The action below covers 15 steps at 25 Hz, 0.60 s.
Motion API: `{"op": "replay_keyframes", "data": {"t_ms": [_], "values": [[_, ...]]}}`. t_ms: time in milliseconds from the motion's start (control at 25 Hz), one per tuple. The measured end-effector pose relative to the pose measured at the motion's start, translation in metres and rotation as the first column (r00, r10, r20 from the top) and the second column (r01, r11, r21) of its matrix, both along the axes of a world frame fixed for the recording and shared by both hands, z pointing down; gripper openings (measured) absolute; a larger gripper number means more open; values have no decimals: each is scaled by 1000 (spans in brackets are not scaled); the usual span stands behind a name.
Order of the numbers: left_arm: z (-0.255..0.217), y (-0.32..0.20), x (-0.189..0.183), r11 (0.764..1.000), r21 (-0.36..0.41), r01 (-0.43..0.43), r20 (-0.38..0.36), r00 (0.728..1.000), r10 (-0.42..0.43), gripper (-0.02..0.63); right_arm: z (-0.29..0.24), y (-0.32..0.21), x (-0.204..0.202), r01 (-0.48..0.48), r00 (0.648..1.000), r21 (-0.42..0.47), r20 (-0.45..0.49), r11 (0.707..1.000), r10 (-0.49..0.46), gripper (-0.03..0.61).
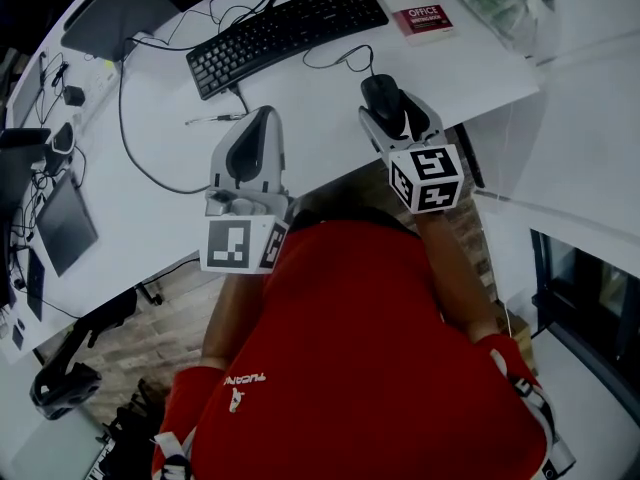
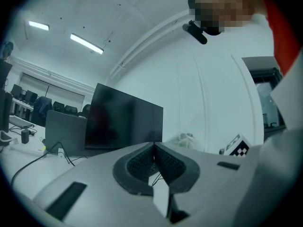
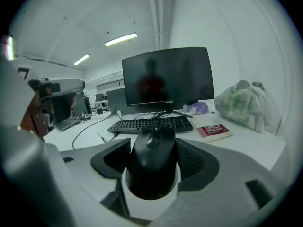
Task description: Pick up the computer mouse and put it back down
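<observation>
Right gripper view is showing the right gripper [image 3: 152, 150] pinching the computer mouse [image 3: 152, 169] by its sides, near the desk [image 3: 265, 148] edge, short of the keyboard [image 3: 151, 124]. Landing it flat before letting go is looking wisest. The left gripper [image 2: 154, 148] is idling, fingers pressed together.

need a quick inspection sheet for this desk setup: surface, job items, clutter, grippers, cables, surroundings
surface: white desk, curved front edge
job's things: computer mouse between the right gripper's fingers, near the desk's front edge
clutter: keyboard, red book and plastic bag further back; monitor behind them
grippers: left gripper fingers together, nothing between them; right gripper appears closed on the mouse's sides
cables: mouse cable loops toward the keyboard; black cable crosses the desk's left part
surroundings: ceiling lights on; wood-look floor below the desk
</observation>
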<state>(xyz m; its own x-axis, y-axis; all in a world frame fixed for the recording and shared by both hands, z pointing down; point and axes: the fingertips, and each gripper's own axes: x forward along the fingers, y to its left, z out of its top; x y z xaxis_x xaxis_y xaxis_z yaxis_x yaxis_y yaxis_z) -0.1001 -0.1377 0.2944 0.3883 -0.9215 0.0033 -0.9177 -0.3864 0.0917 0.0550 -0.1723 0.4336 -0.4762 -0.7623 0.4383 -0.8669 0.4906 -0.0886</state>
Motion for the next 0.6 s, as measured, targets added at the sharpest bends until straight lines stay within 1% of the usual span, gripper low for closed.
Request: {"op": "replay_keyframes", "data": {"t_ms": [320, 600], "values": [[7, -3, 2, 1000, -19, 3, 11, 1000, -3, 11, 49, -6, 0, 14, 998, -92, -63, 996, -20, 301], [13, -5, 5, 999, -38, 4, 16, 1000, -4, 11, 87, -11, -2, 30, 990, -189, -130, 981, -56, 301]]}}
